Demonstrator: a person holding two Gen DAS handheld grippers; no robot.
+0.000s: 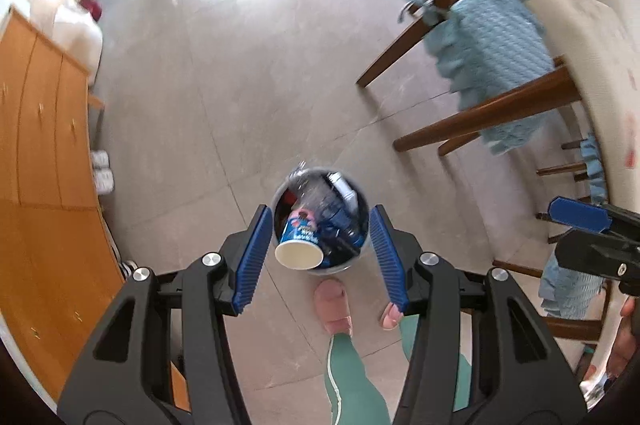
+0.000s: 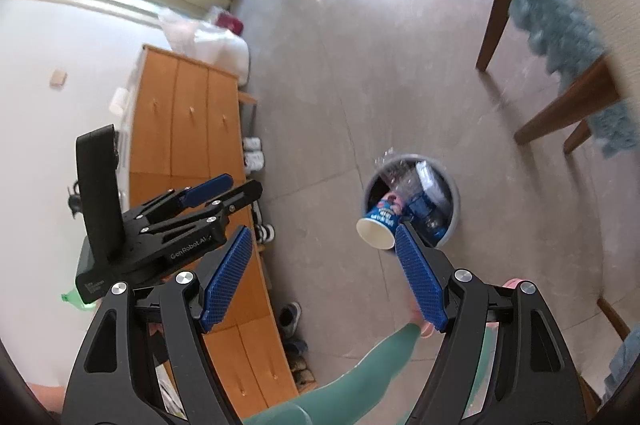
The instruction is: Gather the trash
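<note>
Bin (image 1: 362,201), lower centre, full, cup (image 1: 299,245) on top; left gripper (image 1: 320,257) and right gripper (image 2: 324,277) part-open, empty; no loose trash visible.

The floor (image 1: 224,73) is glossy stone-look tile, throwing back glare. The cabinet (image 1: 36,129) is smooth orange wood; the chair legs (image 1: 480,117) are dark polished wood under quilted blue cloth (image 1: 496,41). The cup (image 1: 299,245) is printed paper. Each tool's pads (image 2: 420,277) are ribbed blue rubber.

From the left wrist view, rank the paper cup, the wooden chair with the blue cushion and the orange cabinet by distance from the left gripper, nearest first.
1. paper cup, between the left gripper's fingers, atop the bin.
2. orange cabinet, left.
3. wooden chair, upper right; close to the cabinet's rank.
</note>
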